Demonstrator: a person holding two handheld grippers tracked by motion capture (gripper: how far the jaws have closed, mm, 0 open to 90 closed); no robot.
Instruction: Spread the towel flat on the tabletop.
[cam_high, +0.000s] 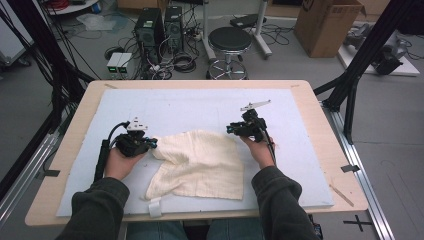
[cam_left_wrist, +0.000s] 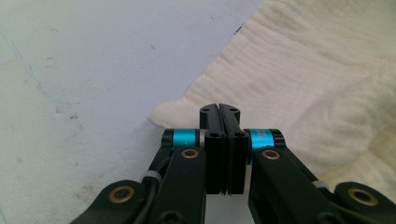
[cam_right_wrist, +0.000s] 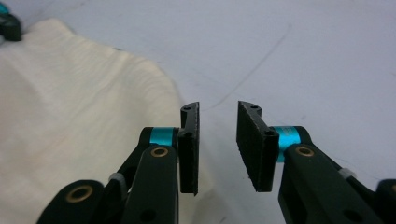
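Note:
A cream cloth (cam_high: 200, 160) lies rumpled on the pale blue mat (cam_high: 190, 105), partly folded over itself. My left gripper (cam_high: 152, 143) is at the cloth's upper left corner. In the left gripper view its jaws (cam_left_wrist: 219, 108) are shut tight, tips over the cloth's (cam_left_wrist: 303, 84) edge, and no fabric shows between the pads. My right gripper (cam_high: 230, 129) hovers at the cloth's upper right edge. In the right gripper view it (cam_right_wrist: 217, 112) stands open over bare mat with nothing between the pads, and the cloth (cam_right_wrist: 70, 116) lies just to their left.
The mat covers most of the wooden table (cam_high: 310, 100). A white tag (cam_high: 155, 206) sits at the mat's front edge and a thin wooden strip (cam_high: 341, 195) at the front right. Beyond the table are a stool (cam_high: 230, 40), computer towers and a cardboard box (cam_high: 327, 25).

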